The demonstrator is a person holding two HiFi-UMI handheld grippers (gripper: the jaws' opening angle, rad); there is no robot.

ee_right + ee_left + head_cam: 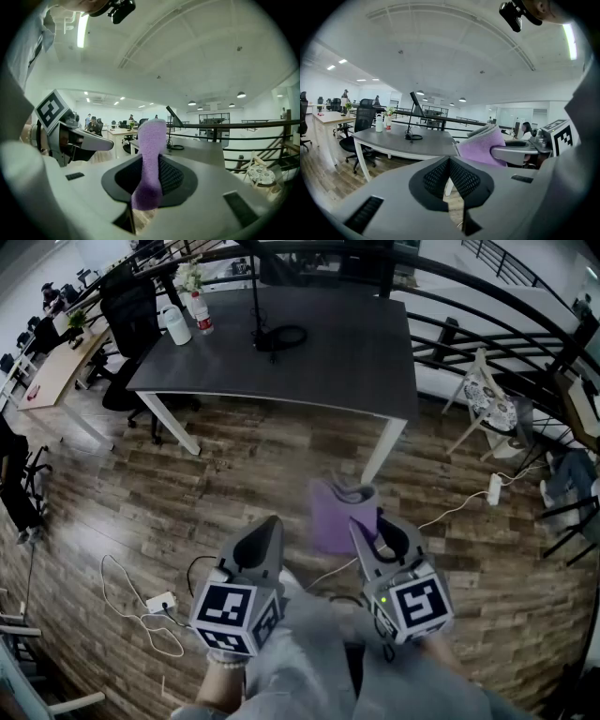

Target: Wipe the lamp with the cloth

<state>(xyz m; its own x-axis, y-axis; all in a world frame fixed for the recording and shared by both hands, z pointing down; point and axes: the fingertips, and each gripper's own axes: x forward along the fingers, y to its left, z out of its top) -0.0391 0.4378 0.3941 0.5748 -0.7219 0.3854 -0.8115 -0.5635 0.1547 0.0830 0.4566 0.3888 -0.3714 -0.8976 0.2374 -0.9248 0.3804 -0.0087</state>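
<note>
Step in hand: the approach, as I judge it. The cloth is gripped, but no wiping has begun and neither claw is at the lamp.
Right claw [150,165]: closed on the purple cloth [151,140], which stands up folded from between the pads and hangs a little below them.
Left claw [449,160]: pads pressed together with nothing between them, held low just beside the right one.
Lamp [257,298]: black, with a thin stem rising from a dark ring at its foot; whether that ring is the base or a loop of cord I cannot tell. It stands on the far half of the grey tabletop [347,357], well apart from both claws.
Next move: probably to step up to the tabletop and carry the cloth forward to the stem or head. The free left claw could steady the foot, since so slim a lamp may tip under a push.
Around: a white jug [175,324], a bottle with a red label [202,313] and flowers [190,277] stand at the far left corner, near the lamp but apart from it. A black office chair [129,307] stands left of the tabletop, and a dark railing [487,320] runs to the right.
In the way: little. A power strip [159,601] and its white cables lie on the wood floor to the left, and the near table leg [382,451] stands just ahead of the cloth.
</note>
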